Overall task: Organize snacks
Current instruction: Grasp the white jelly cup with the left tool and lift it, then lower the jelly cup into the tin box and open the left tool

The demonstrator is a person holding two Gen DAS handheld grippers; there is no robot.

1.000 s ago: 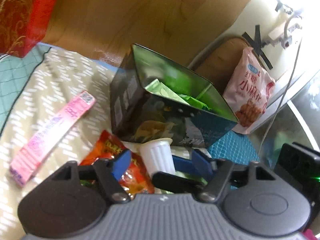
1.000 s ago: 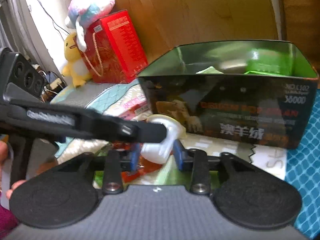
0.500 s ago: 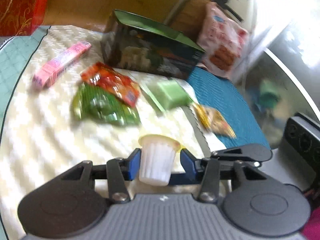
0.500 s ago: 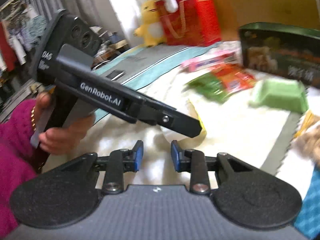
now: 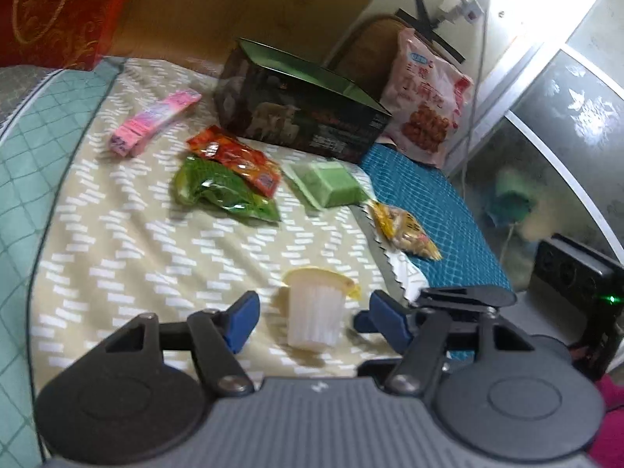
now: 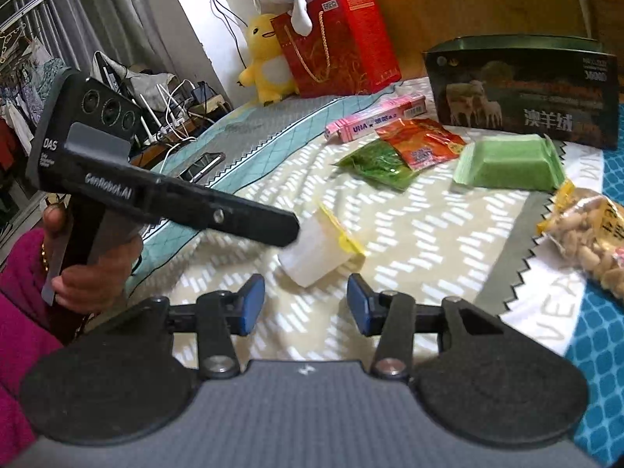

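A white ribbed jelly cup [image 5: 314, 319] with a yellow lid lies tipped on the patterned bedspread, apart from the rest. Farther back sit a peanut bag [image 5: 403, 230], a green block [image 5: 331, 183], a green packet [image 5: 224, 191] under a red packet [image 5: 238, 158], a pink box [image 5: 154, 123], and an open dark box [image 5: 300, 115].

The bedspread [image 5: 117, 241] is beige with short white dashes, edged by a teal diamond-quilted cover [image 5: 35, 124]. A translucent white ribbed jelly cup [image 5: 314, 318] has a yellow lid. Nearby lie a pink box [image 5: 154, 123], a red-orange packet [image 5: 236, 158], a green packet [image 5: 222, 191], a pale green pack [image 5: 331, 183] and a dark box [image 5: 300, 117] printed with sheep.
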